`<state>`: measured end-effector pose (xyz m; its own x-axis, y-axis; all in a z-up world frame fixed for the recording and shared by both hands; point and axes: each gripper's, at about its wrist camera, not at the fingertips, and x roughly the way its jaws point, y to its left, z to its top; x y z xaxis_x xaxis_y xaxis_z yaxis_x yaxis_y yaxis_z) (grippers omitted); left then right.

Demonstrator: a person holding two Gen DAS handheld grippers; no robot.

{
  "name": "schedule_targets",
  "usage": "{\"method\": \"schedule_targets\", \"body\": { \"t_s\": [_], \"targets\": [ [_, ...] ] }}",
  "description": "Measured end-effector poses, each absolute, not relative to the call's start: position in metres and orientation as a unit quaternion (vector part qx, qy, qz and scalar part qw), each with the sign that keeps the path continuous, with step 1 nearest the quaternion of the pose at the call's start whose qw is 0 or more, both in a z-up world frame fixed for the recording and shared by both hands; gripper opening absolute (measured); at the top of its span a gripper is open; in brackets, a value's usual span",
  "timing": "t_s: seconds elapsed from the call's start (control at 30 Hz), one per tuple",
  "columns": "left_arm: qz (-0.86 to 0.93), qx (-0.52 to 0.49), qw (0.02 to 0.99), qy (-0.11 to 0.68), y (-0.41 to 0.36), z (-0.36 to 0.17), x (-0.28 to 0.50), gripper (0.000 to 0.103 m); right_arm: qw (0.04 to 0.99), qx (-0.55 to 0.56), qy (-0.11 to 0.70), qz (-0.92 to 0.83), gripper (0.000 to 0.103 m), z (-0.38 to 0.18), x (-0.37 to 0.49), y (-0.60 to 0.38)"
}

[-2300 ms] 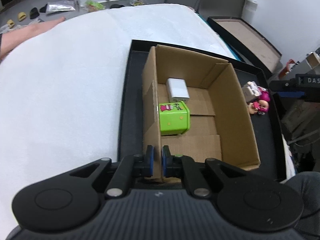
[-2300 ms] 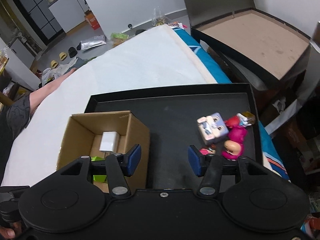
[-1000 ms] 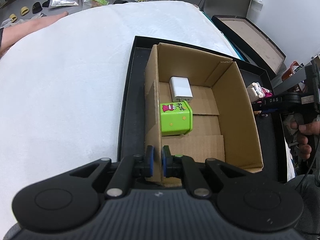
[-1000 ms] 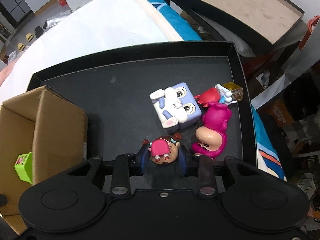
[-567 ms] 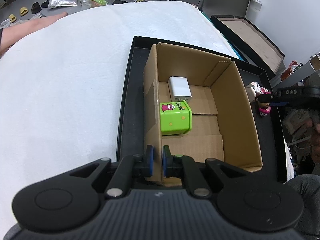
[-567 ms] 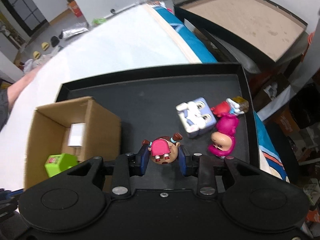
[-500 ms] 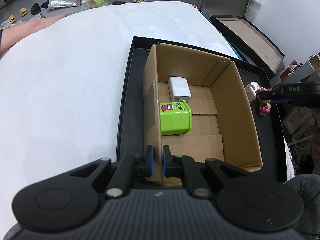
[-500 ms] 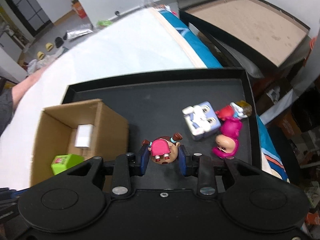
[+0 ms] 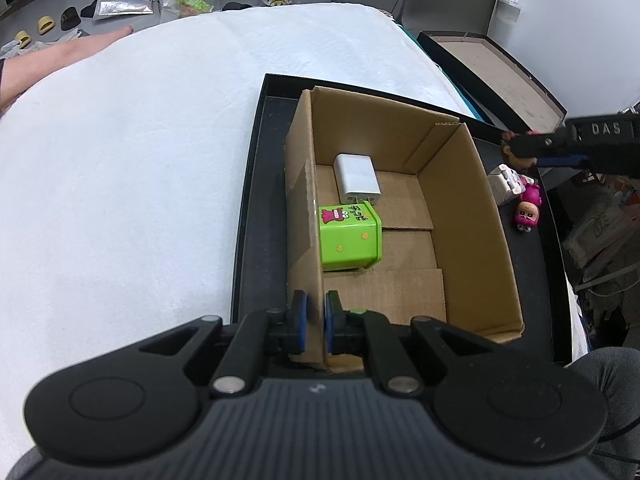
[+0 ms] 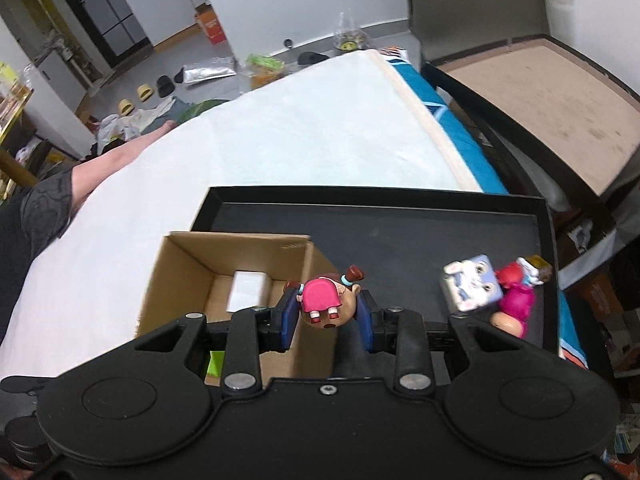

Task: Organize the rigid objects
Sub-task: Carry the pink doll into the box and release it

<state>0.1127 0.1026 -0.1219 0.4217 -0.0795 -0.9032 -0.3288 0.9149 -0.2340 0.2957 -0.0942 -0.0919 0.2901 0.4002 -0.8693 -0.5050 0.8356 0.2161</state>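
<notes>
Above the box's [image 10: 192, 268] right wall, the right gripper [image 10: 329, 317] pinches the doll [image 10: 329, 305]; carry it left over the opening before letting go. Left gripper [image 9: 313, 323] clamps the near-left wall.

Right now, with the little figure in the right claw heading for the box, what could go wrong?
1. The right claw pinches only the doll figure's rounded head, so it may slip or twist out before reaching the cardboard box.
2. The left claw is clamped on the box's near wall; a bump from the right could tear or tip it.
3. Dropping it near the green tin and white charger may make it bounce or land on them.
</notes>
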Motion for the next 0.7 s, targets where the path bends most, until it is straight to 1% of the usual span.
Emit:
{"method": "schedule_targets", "body": {
  "t_s": [0.27,0.33,0.37,0.4,0.7],
  "targets": [
    [0.072,-0.197,0.822,0.530,0.105,-0.122,0.111,0.008,0.794,-0.054,0.524,0.304,0.032,-0.091,0.290,-0.063],
    [0.072,-0.198,0.821,0.530,0.105,-0.123,0.112,0.008,0.794,-0.052,0.518,0.314,0.035,-0.088,0.288,-0.058],
    [0.071,-0.198,0.822,0.530,0.105,-0.122,0.112,0.008,0.796,-0.050,0.513,0.318,0.042,-0.086,0.287,-0.057],
    [0.071,-0.197,0.822,0.530,0.105,-0.122,0.112,0.008,0.797,-0.048,0.511,0.318,0.045,-0.084,0.288,-0.057],
    [0.070,-0.196,0.822,0.531,0.104,-0.123,0.113,0.008,0.806,-0.035,0.520,0.279,0.045,-0.089,0.301,-0.088]
  ]
}}
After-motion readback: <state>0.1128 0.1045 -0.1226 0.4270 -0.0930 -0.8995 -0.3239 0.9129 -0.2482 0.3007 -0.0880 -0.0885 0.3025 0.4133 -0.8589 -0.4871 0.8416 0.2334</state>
